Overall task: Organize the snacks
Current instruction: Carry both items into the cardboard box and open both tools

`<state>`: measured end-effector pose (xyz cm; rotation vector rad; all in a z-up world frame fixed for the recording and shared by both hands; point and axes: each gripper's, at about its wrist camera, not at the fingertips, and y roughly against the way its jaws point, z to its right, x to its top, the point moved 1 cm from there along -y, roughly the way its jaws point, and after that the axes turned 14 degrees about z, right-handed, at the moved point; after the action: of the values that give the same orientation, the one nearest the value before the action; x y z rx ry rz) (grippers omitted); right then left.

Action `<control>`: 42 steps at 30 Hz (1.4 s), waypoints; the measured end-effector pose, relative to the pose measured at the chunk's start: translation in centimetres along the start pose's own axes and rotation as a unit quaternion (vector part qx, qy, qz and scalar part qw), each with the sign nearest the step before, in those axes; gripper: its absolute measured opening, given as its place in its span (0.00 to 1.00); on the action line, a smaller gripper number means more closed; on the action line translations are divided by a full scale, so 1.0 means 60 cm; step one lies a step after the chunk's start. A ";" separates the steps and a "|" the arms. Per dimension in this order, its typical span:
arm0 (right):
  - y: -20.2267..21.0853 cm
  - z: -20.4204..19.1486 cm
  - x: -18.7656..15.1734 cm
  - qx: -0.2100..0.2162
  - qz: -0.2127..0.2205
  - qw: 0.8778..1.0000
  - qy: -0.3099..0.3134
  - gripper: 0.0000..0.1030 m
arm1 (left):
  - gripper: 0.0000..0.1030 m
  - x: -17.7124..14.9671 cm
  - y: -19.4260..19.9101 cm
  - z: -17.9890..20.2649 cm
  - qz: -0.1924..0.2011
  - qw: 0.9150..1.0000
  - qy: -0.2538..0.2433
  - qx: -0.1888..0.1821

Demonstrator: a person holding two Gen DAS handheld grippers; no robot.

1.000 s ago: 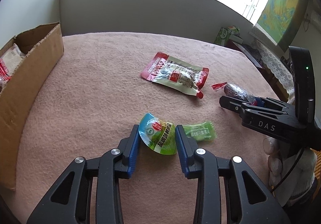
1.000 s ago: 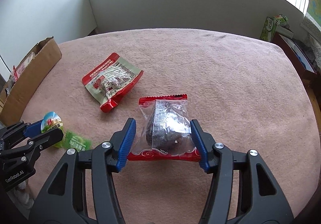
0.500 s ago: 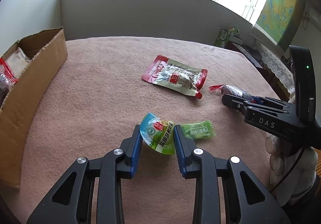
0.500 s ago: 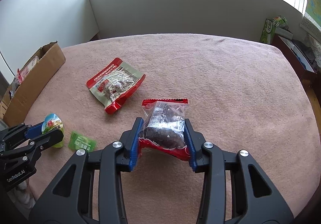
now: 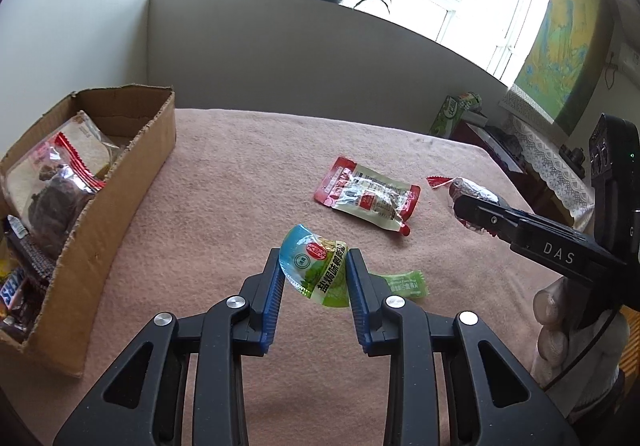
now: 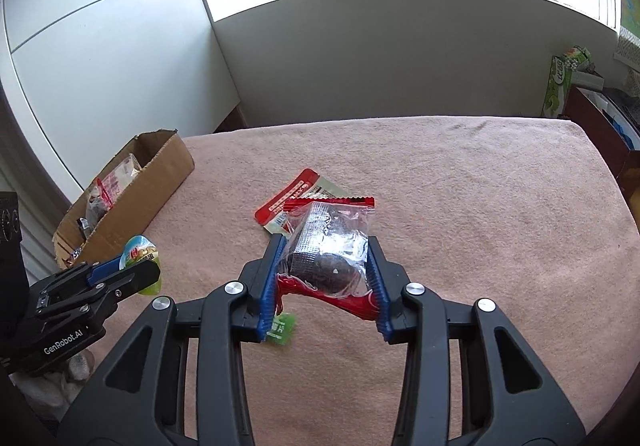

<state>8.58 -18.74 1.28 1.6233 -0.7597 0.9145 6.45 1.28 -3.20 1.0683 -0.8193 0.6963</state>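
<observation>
Left gripper (image 5: 314, 278): pinching green-blue snack packet (image 5: 316, 272), holding it above the pink cloth (image 5: 224, 206).
Right gripper (image 6: 326, 274): clamping clear red-edged packet (image 6: 330, 242).

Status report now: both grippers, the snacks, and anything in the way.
Left gripper shut on green packet. Right gripper shut on red-edged packet. Two packets remain on table. Cardboard box open, path clear.

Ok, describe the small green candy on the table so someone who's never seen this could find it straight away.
Start from the pink tablecloth, with the cardboard box at its left edge. Near the front, beside the left gripper and the blue-and-green packet that it holds, the small green candy lies flat. It is the smallest wrapper and plain green, unlike the larger red-and-white pouch farther back.
</observation>
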 end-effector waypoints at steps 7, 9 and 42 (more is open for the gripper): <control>-0.028 -0.095 0.021 0.040 0.010 0.999 0.025 0.39 | 0.28 0.032 0.052 -0.043 0.053 0.998 0.009 0.023; -0.039 -0.123 0.026 0.051 0.012 0.998 0.031 0.39 | 0.28 0.038 0.066 -0.062 0.064 0.997 0.015 0.030; -0.196 -0.386 0.062 0.139 0.040 0.988 0.063 0.89 | 0.66 0.025 0.154 -0.301 0.113 0.972 0.097 0.180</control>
<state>16.16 6.36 1.86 1.7648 -0.6335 1.2121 3.92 21.46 -2.18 1.2176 -0.6639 1.1559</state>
